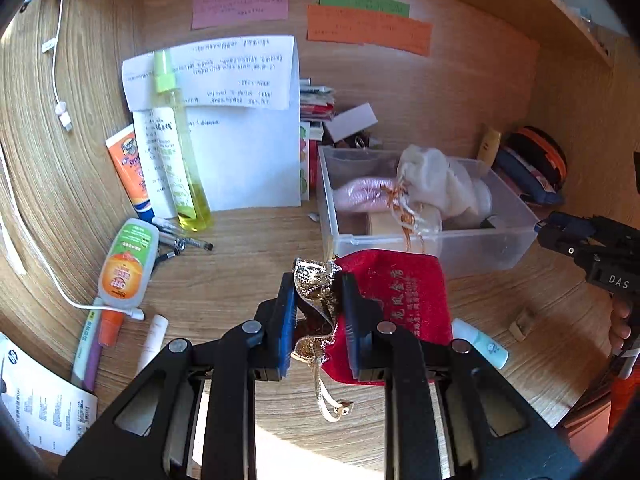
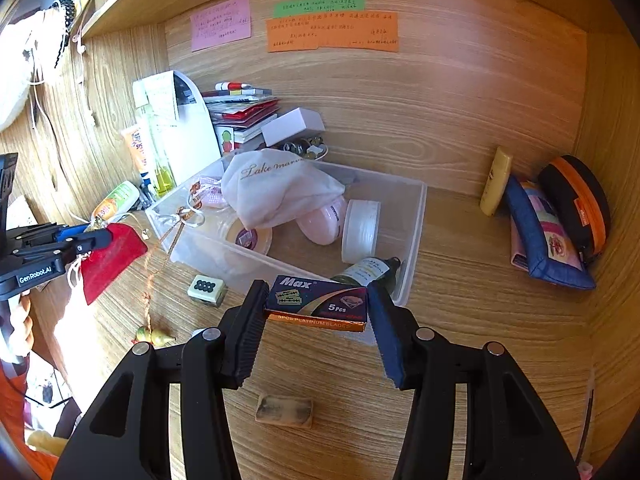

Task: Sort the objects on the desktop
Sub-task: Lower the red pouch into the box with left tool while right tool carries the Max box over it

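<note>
My left gripper is shut on the gold-trimmed neck of a red velvet pouch and holds it just in front of the clear plastic bin. It also shows at the left of the right wrist view, with the pouch hanging from it. My right gripper is shut on a dark Max razor blade box and holds it at the bin's near wall. The bin holds a white cloth bag, tape rolls, a pink case and a small dark bottle.
A yellow spray bottle, tubes, pens and a white cable lie at the left by a stack of papers. A die-like cube, a small eraser and gourd charms lie on the desk. Pouches stand at right.
</note>
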Tool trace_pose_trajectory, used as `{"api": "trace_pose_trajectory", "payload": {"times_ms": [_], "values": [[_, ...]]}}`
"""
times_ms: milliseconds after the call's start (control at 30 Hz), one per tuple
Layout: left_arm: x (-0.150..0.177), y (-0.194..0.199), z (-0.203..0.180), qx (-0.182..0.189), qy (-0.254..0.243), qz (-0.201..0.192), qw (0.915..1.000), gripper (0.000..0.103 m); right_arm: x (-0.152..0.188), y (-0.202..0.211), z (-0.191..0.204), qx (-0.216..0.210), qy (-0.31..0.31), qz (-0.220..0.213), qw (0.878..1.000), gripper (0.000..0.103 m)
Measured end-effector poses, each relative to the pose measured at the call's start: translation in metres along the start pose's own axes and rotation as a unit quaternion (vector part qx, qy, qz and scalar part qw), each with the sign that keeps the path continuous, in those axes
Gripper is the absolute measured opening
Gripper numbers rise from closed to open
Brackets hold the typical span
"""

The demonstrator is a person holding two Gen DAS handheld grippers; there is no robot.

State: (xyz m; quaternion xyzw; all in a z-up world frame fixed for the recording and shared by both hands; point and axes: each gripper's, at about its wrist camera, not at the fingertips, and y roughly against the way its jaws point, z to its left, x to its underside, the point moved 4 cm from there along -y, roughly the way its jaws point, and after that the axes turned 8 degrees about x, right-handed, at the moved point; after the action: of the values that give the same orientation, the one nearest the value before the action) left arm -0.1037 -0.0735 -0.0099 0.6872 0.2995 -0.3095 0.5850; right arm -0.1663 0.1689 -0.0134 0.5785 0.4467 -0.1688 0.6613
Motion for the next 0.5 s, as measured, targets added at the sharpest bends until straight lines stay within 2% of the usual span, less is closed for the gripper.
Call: {"api": "trace_pose_trajectory", "payload": {"times_ms": [233,500], "values": [[-0.029,0.000,-0.015,0.027,-0.011,-0.029,0.9991,0.021,-0.013,-0.002,-0.004,0.006,-0.001,-0.010,1.000,0.047],[-0.059,-0.033,-0.055,0.078,-0.026,-0.028,0.9962,0.021,-0.025,-0.012,-0.011,0.013,0.000,-0.011,1.000,0.047]]}}
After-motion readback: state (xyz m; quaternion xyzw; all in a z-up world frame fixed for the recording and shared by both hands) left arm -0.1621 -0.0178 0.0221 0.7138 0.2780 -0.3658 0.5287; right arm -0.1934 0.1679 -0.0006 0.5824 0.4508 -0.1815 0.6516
